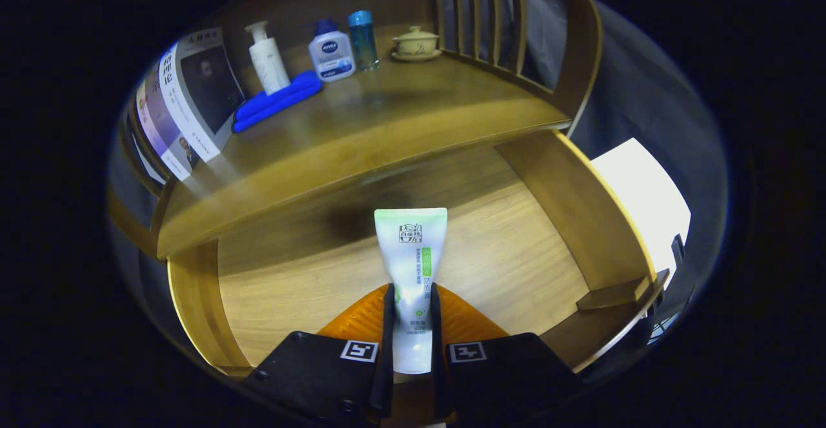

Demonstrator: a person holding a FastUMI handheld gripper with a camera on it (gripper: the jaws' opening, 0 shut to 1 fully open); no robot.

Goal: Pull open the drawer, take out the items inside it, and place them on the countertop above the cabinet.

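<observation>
A white and green tube stands upright between my fingers, and my gripper is shut on its lower half. The tube hangs above the bare wooden floor of the pulled-out drawer. Beyond the drawer lies the wooden countertop. At the back of the countertop stand a white pump bottle, a blue-capped white bottle and a slim blue bottle. A folded blue cloth lies in front of the pump bottle.
Books lean at the countertop's left end. A lidded tea cup on a saucer sits at the back right, beside wooden slats. The drawer's right wall rises close to my fingers, and a bright white sheet lies beyond it.
</observation>
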